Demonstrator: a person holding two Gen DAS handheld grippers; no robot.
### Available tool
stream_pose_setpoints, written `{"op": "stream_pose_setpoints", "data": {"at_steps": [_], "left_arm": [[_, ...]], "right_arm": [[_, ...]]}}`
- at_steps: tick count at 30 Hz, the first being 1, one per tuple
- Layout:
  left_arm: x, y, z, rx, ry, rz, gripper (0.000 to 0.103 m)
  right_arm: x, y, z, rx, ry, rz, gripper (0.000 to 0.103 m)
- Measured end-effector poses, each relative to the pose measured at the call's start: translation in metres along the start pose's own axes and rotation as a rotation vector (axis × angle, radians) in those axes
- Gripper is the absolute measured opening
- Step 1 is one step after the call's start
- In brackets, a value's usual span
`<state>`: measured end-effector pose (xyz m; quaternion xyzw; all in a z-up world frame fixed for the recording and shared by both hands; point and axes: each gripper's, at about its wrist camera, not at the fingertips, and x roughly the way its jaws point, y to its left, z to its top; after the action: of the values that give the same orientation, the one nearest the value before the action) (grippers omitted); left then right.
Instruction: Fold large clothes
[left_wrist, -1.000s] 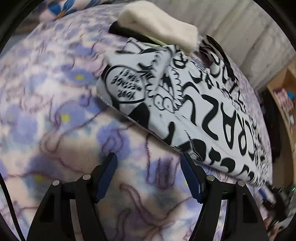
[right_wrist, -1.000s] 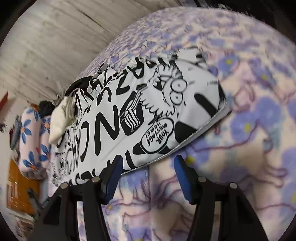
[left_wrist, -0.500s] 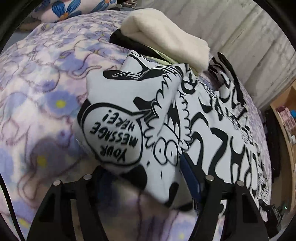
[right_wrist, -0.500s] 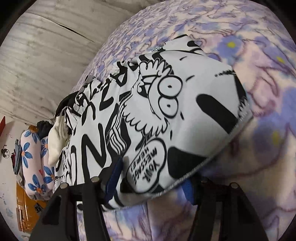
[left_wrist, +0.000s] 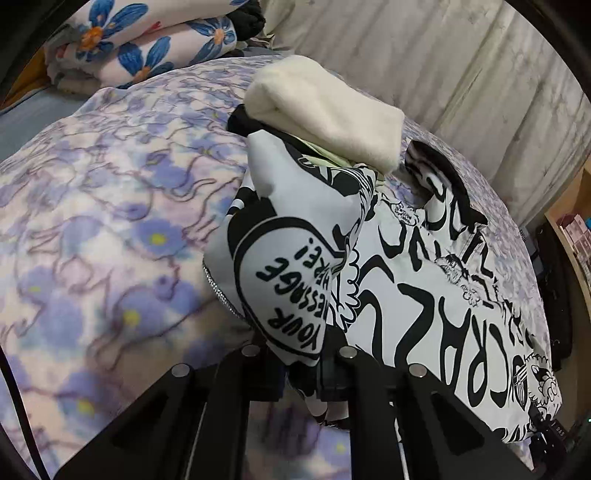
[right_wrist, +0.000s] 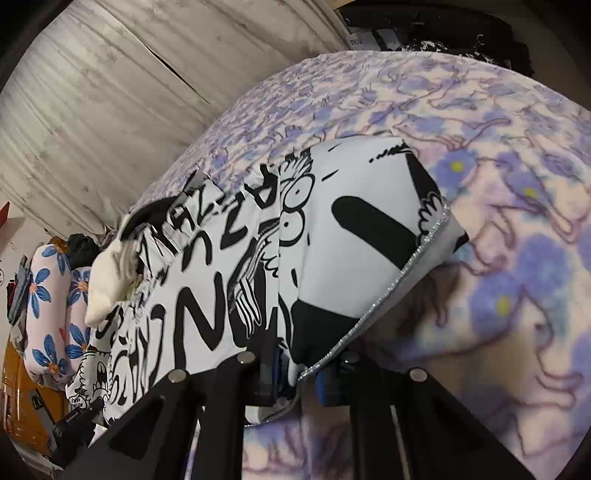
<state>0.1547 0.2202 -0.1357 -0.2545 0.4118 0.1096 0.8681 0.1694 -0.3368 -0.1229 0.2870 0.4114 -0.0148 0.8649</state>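
Black-and-white printed garment, on floral bed: near hem pinched by left tongs and right tongs. Step: first fold. Next, likely: carry hem across toward far end.

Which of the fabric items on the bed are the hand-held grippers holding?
The black-and-white printed garment; both hand-held grippers pinch its hem. The cream cloth lies untouched.

garment: white, black cartoon lettering, silver edge trim | blanket beneath garment: pale pink, purple-blue flowers, yellow centres | folded cloth atop garment: cream | pillow beyond garment: white, blue flowers, orange centres
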Motion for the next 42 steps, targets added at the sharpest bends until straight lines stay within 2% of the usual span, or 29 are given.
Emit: {"op": "stream_pose_setpoints", "data": {"at_steps": [6,13,20,26,34,38,40,42], "left_arm": [[-0.036,0.019,-0.014,0.007,0.050,-0.001,0.008],[-0.063,0.033,-0.035,0.025,0.082,0.031,0.009],[-0.052,0.044,-0.045,0.027,0.129,0.059,0.010],[-0.062,0.037,-0.050,0.096,0.122,0.126,0.023],[-0.096,0.034,-0.058,0.163,0.084,0.176,0.028],[-0.122,0.024,-0.053,0.211,0.015,0.175,0.032],[-0.133,0.015,-0.046,0.226,-0.015,0.158,0.044],[-0.139,0.005,-0.039,0.245,-0.037,0.129,0.049]], "right_arm": [[-0.025,0.000,-0.004,-0.008,0.025,-0.005,0.012],[-0.047,0.000,-0.027,-0.039,0.059,-0.043,0.012],[-0.036,-0.002,-0.037,-0.078,0.100,-0.101,0.014],[-0.034,0.000,-0.037,-0.090,0.160,-0.153,0.029],[-0.055,0.019,-0.048,-0.215,0.165,-0.218,0.031],[-0.071,0.031,-0.048,-0.252,0.159,-0.159,0.031],[-0.079,0.043,-0.046,-0.282,0.140,-0.140,0.031],[-0.086,0.056,-0.043,-0.318,0.116,-0.112,0.031]]}}
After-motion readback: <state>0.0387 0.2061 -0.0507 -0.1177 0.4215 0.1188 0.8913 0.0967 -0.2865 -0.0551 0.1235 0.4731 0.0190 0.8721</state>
